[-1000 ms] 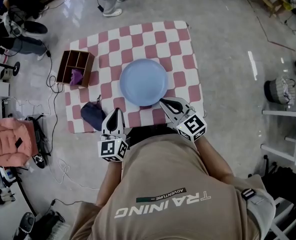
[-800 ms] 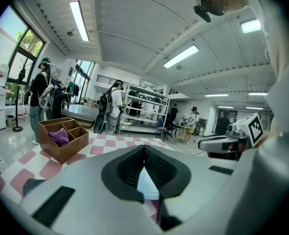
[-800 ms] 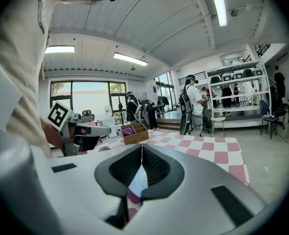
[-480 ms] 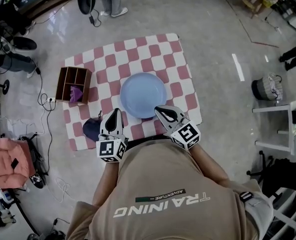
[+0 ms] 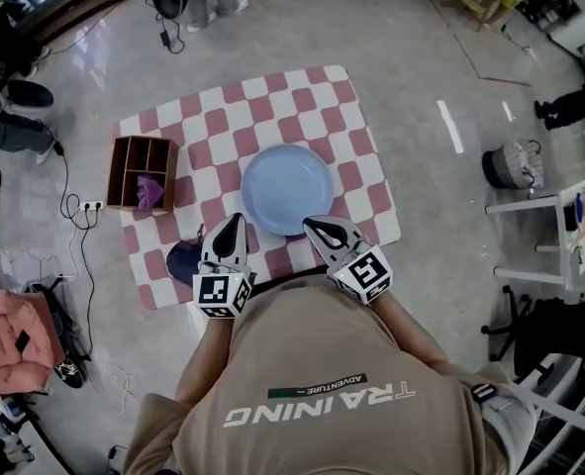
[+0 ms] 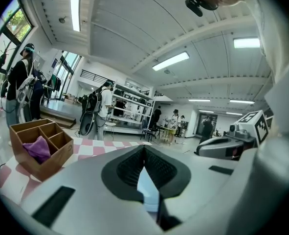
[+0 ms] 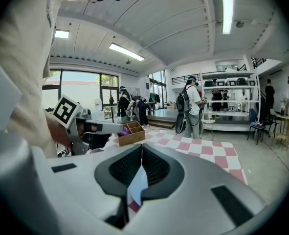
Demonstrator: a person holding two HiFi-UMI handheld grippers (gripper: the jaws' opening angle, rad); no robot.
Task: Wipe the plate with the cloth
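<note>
A pale blue plate point(image 5: 287, 188) lies in the middle of a red-and-white checkered mat point(image 5: 223, 117) on the floor. A dark blue cloth point(image 5: 181, 258) lies at the mat's near left edge, partly hidden behind my left gripper point(image 5: 231, 222). That gripper hovers just left of the plate's near rim, shut and empty. My right gripper point(image 5: 310, 225) hovers over the plate's near rim, its jaws meeting at the tips with nothing held. In the left gripper view the left gripper point(image 6: 144, 148) shows a sliver of plate point(image 6: 146, 190) through its gap. In the right gripper view the right gripper point(image 7: 142, 147) is likewise closed.
A wooden compartment box point(image 5: 144, 171) with a purple cloth point(image 5: 150, 190) in it stands at the mat's left edge. Cables and a power strip point(image 5: 82, 207) lie on the floor to the left. People and shelves stand beyond the mat's far side.
Both grippers have crept forward toward the plate, staying shut. The left one now covers more of the dark blue cloth. The head view has shifted slightly.
</note>
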